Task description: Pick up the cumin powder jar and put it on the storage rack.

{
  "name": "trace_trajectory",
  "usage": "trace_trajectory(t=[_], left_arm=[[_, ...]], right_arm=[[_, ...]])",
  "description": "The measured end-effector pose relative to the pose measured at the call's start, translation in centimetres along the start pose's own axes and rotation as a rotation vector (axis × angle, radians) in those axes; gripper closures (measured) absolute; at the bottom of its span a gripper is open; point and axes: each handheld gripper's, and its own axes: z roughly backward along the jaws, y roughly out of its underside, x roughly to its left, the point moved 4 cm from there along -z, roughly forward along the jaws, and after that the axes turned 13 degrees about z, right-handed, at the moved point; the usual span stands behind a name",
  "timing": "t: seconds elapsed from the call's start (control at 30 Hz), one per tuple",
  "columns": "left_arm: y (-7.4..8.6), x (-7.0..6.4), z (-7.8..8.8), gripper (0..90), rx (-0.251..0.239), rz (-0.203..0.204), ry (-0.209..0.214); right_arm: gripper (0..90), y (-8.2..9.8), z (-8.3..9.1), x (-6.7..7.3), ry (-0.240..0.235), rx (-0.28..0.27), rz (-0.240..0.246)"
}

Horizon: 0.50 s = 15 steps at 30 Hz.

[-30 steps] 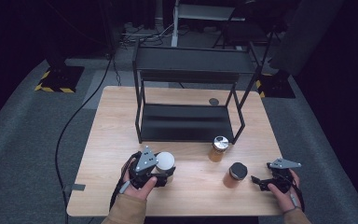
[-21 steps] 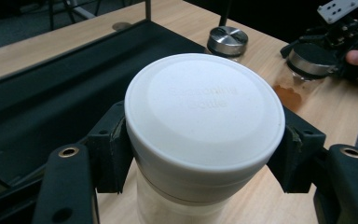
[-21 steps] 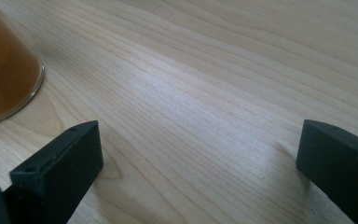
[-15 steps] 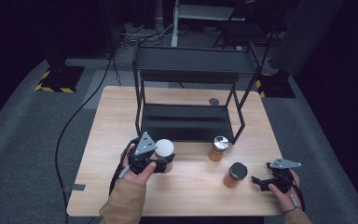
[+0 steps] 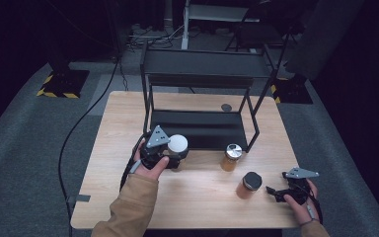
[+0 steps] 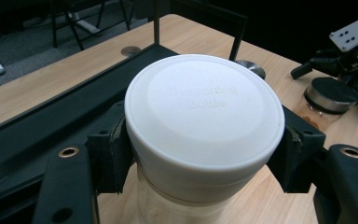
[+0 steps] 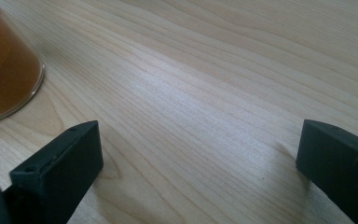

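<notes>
your left gripper (image 5: 173, 159) sits near the table's (image 5: 103, 163) middle, your hand wrapped round its body from below and its jaws pointing at the rack (image 5: 202, 129). it is clamped on the white-lid jar (image 5: 178, 145), one pad on each side just under the lid, with the jar right at the front edge of the rack's lower shelf. your right gripper (image 5: 275, 191) rests low near the table's right front corner, hand behind it, jaws spread wide with only bare wood between them. in front of the rack's right post stands a silver-lid jar (image 5: 232, 157), and closer to you a black-lid jar (image 5: 249, 185), just beside the right gripper's jaws. a small dark disc (image 5: 226, 107) lies on the table behind the rack. the held jar has a broad, flat white lid (image 6: 204, 112) with faint raised lettering, and a clear glass body below it; i cannot tell what is inside.
</notes>
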Motion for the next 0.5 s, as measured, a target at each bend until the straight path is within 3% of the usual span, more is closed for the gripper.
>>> trace_trajectory(t=[0.5], left_arm=[[-1.9,1.3,-1.9,32.4,0.004,-0.002,-0.019]], right_arm=[[0.0,0.0,0.0,-0.1,-0.002,0.001,0.002]])
